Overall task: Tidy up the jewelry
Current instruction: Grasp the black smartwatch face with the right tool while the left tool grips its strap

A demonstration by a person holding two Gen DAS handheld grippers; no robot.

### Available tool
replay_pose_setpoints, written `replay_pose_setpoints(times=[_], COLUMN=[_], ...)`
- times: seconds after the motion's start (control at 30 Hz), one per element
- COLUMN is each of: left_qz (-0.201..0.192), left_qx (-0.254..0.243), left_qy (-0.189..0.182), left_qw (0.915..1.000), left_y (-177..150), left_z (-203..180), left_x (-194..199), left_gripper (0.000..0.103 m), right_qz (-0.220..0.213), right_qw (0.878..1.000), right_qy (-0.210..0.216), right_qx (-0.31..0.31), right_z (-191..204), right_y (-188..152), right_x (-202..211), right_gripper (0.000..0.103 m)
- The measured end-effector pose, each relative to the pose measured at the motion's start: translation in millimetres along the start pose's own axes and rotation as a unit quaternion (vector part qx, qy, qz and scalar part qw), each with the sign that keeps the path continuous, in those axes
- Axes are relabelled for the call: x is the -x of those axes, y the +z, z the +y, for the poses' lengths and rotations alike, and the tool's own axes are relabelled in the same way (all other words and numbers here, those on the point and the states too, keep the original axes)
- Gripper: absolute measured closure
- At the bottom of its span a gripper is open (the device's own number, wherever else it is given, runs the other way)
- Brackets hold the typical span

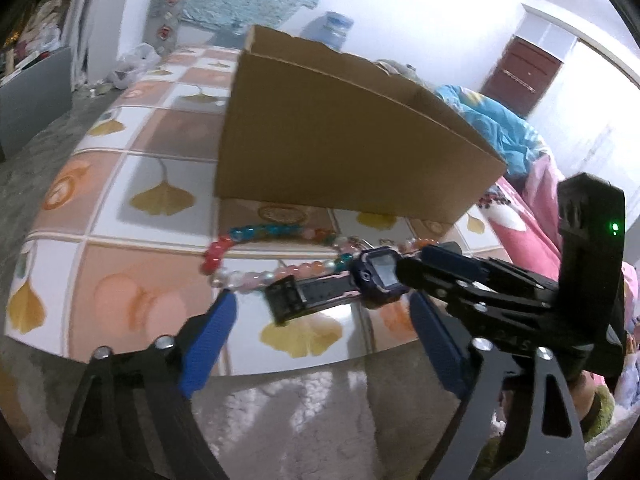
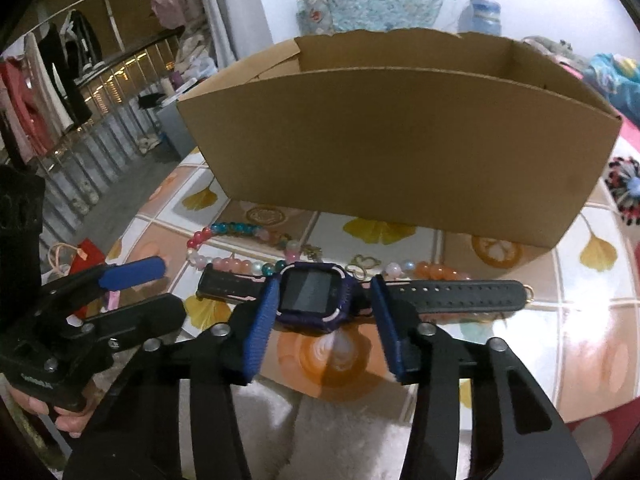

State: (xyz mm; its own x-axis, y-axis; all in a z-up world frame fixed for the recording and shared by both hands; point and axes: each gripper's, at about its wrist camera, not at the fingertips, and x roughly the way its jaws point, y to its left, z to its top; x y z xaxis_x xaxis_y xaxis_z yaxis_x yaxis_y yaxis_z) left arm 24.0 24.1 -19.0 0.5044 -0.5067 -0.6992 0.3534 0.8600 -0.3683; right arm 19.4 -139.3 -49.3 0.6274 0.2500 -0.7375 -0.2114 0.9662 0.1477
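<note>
A: The right gripper is sitting low in the centre of its view, blue pads bracketing the purple watch on the tiled table.

B: Squeezing it?

A: The pads are meeting the case sides, so it's gripping.

B: And the left gripper?

A: It's gaping wide at the bottom of its view, holding nothing. The bead bracelet is lying behind the watch, before the cardboard box.
</note>
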Motion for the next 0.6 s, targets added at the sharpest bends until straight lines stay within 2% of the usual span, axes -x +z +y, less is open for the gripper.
replay_pose_setpoints(times=[0.07, 0.17, 0.43, 0.6], left_qz=[0.013, 0.03, 0.038, 0.043], left_qx=[0.006, 0.023, 0.016, 0.022], left_qy=[-0.003, -0.002, 0.017, 0.004], left_qw=[0.9999, 0.9993, 0.999, 0.9988], left_y=[0, 0, 2, 2], left_z=[1, 7, 2, 0], left_x=[-7, -16, -20, -21], left_gripper=[0.035, 0.04, 0.041, 0.042], right_qz=[0.004, 0.007, 0.007, 0.006], right_qw=[1.0, 1.0, 1.0, 1.0], right_qy=[0.006, 0.01, 0.021, 0.027], right_qx=[0.0, -0.003, -0.006, -0.013], right_z=[-2, -5, -13, -16], right_y=[0, 0, -2, -3], right_x=[-4, -8, -1, 0], right_gripper=[0.065, 0.067, 0.069, 0.069])
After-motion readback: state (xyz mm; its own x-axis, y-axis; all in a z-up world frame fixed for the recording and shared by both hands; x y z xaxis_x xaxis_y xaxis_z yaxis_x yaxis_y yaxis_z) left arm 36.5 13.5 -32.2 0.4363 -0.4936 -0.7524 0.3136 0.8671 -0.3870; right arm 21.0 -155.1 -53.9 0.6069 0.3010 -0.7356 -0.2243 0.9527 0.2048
